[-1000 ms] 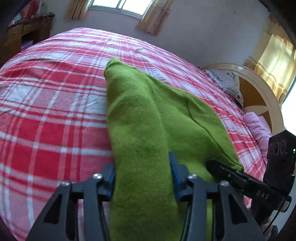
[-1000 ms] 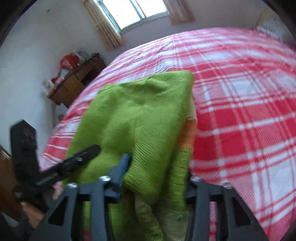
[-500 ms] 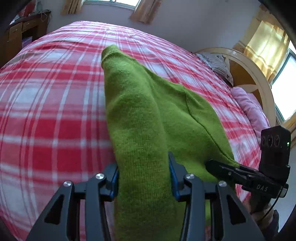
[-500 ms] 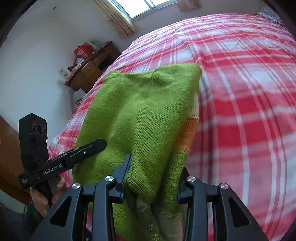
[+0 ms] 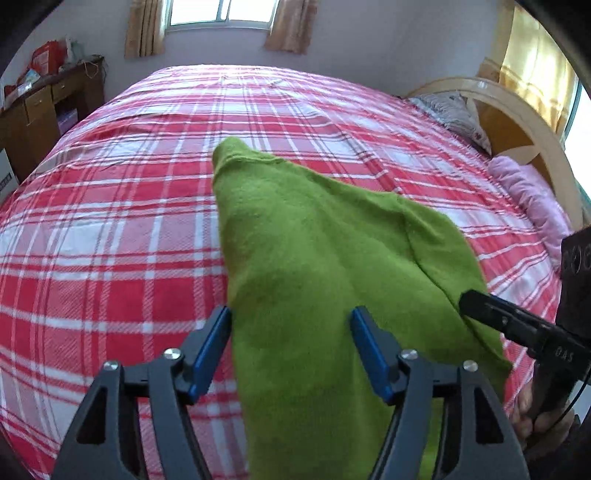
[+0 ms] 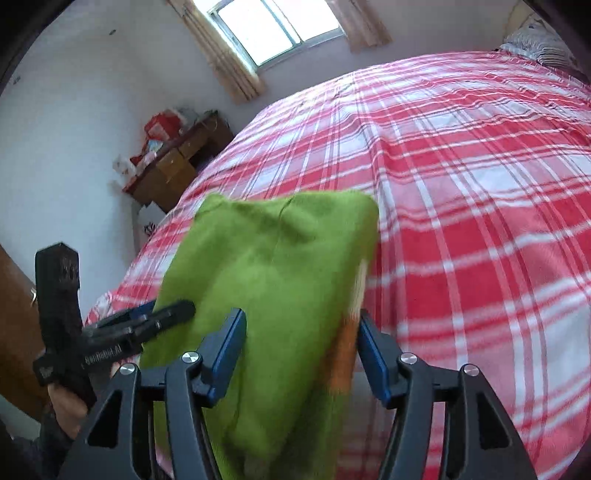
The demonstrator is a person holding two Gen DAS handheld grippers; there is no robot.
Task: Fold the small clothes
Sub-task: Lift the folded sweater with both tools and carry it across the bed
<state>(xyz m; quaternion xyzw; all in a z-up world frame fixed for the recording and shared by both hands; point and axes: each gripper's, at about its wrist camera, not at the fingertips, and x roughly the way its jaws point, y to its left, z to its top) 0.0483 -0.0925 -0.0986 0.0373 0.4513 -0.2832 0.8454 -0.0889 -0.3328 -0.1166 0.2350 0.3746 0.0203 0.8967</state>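
A wide bed covered by a red, pink and white plaid cotton sheet (image 5: 110, 229) fills the space ahead of both tongs and spreads out to either side of them. On it lies a bright green knitted woollen garment (image 5: 314, 266), folded over into a long doubled shape that runs from under the tongs away toward the middle of the bed; from the right wrist view its far edge is a blunt, squared fold, and an orange and pale striped layer (image 6: 345, 354) peeks out along its right side, just inside the right-hand pad. The left tongs (image 5: 291, 332) have just been opening: their blue pads stand apart on either side of the green knit, the cloth lying between them with its left edge right at the left pad, no longer pinched. The right tongs (image 6: 299, 336) have likewise just been opening and straddle the near end of the garment, the pads clear of the cloth or barely at its edges, so the garment rests released on the bed. Each tool shows in the other's view, close beside the garment's edge. Beyond the tongs, far off, stand a curved pale wooden headboard (image 5: 517, 110), a pink bundled blanket (image 5: 532, 199), a brown wooden desk with clutter (image 6: 177, 158) and a curtained window (image 5: 221, 14).
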